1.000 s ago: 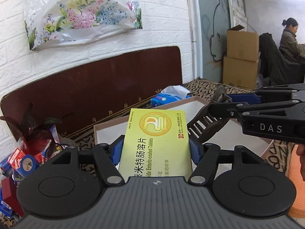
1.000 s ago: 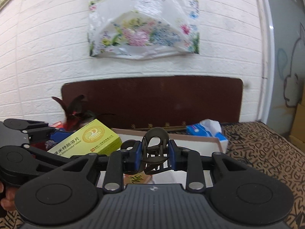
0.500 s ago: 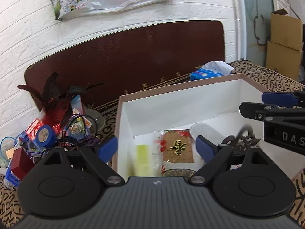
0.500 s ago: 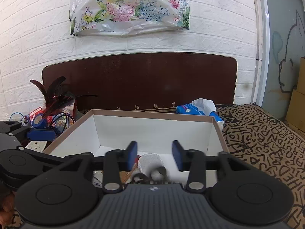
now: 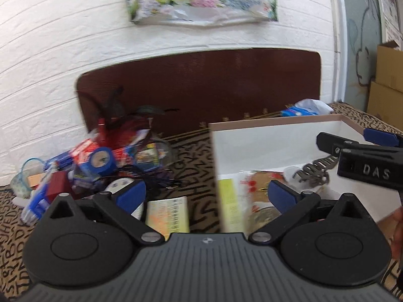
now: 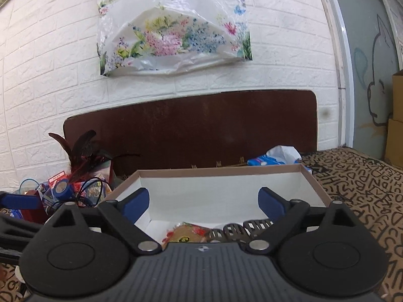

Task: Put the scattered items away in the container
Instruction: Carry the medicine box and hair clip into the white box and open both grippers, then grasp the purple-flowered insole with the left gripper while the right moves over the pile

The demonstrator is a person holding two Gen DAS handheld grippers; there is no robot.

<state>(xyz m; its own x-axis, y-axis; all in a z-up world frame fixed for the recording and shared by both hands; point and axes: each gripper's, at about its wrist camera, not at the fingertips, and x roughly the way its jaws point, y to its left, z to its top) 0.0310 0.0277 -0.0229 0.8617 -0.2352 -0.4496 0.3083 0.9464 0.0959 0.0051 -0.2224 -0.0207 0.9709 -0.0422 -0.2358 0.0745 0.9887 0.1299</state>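
Observation:
The white cardboard box (image 5: 264, 141) with a brown rim stands on the patterned cloth; it also shows in the right wrist view (image 6: 221, 191). Inside lie the yellow-green medicine box (image 5: 230, 201), a brown packet (image 5: 259, 183) and the dark hair claw (image 5: 314, 173). My left gripper (image 5: 205, 193) is open and empty, straddling the box's left wall. My right gripper (image 6: 204, 201) is open and empty above the box, over the hair claw (image 6: 241, 229). A pile of scattered items (image 5: 100, 166) lies left of the box, with a blue tape roll (image 5: 102, 161).
A yellow leaflet-like pack (image 5: 168, 214) lies on the cloth just left of the box. A blue tissue pack (image 6: 274, 159) sits behind the box by the dark headboard (image 6: 191, 130). Cardboard cartons (image 5: 388, 80) stand at far right.
The left gripper let go of the yellow-green medicine box and the right let go of the hair claw; both now lie in the box. The left gripper has swung left toward the pile.

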